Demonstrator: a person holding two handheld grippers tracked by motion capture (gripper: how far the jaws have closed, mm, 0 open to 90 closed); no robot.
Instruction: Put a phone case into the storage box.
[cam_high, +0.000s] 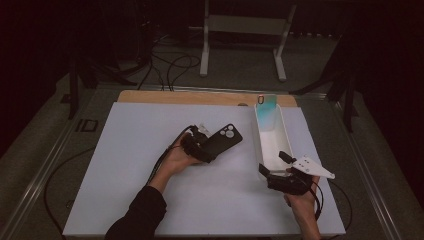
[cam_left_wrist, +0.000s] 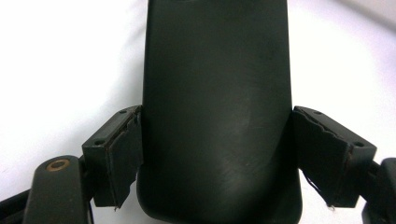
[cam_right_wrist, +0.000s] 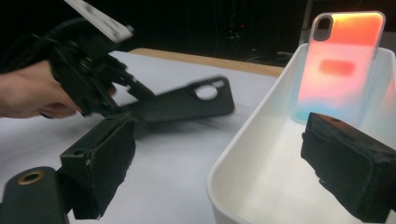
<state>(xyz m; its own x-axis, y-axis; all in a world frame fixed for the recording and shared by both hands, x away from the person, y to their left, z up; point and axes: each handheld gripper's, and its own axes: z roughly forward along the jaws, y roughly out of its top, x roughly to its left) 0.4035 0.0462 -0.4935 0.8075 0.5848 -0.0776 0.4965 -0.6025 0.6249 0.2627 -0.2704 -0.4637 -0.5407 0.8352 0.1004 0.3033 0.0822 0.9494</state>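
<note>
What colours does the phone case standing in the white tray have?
The phone case fades from orange-red down to blue-green; the right gripper view shows this best.

A lab — dark room, floor cables, white table.

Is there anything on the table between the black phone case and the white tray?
Nothing visible. The black case, held in the left gripper, has bare table between it and the tray. A colourful case leans at the tray's far end.

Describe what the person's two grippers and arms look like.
Both the left gripper and the right gripper are black, with blocky black fingers faced in worn dark padding. The right one carries a pale three-cornered plate. Black cables trail back. The left arm wears a dark sleeve.
</note>
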